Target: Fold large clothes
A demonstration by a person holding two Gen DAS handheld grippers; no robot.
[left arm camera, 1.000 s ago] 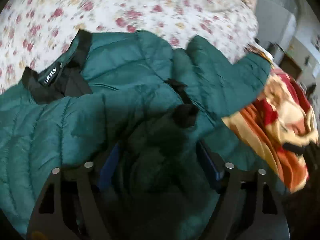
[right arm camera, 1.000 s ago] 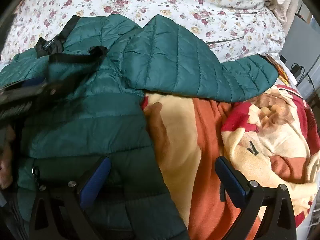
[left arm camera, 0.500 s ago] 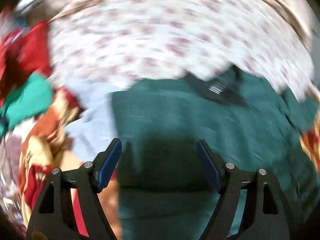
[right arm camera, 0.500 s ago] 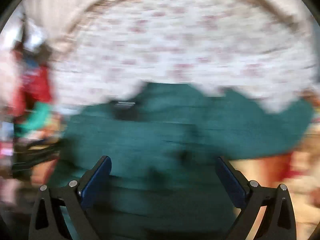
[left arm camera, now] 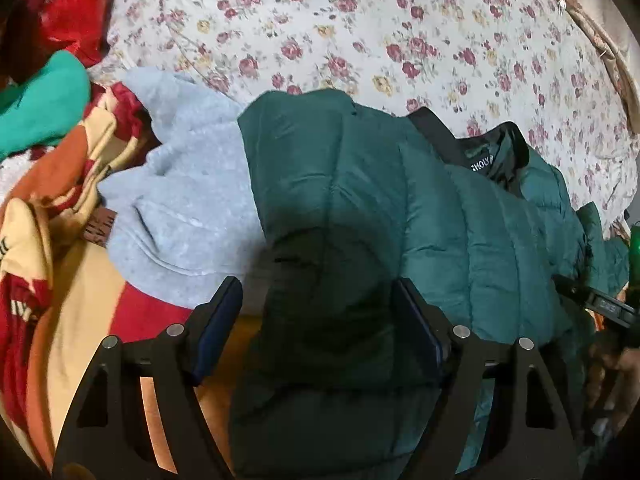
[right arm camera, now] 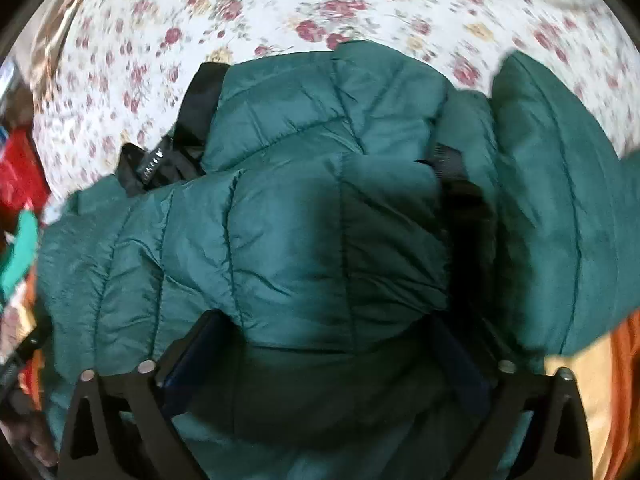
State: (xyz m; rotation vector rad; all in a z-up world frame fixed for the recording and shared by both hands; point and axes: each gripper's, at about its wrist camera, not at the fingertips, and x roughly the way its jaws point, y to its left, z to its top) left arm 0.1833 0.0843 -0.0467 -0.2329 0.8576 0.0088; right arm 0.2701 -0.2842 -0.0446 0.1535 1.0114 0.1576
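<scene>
Over the jacket [left arm camera: 400, 200] below its collar [left arm camera: 480, 152], both hand-held grippers, left [left arm camera: 316, 312] and right [right arm camera: 324, 356], gape wide, holding nothing; next, grab the hem.

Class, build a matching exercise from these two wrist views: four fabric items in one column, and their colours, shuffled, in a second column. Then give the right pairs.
Column one:
1. puffer jacket
2. sweatshirt
3. bedsheet
4. jacket collar

Column two:
A. white with red and yellow flowers
B. black
C. dark green
D. light grey

Pairs: 1-C, 2-D, 3-A, 4-B
</scene>
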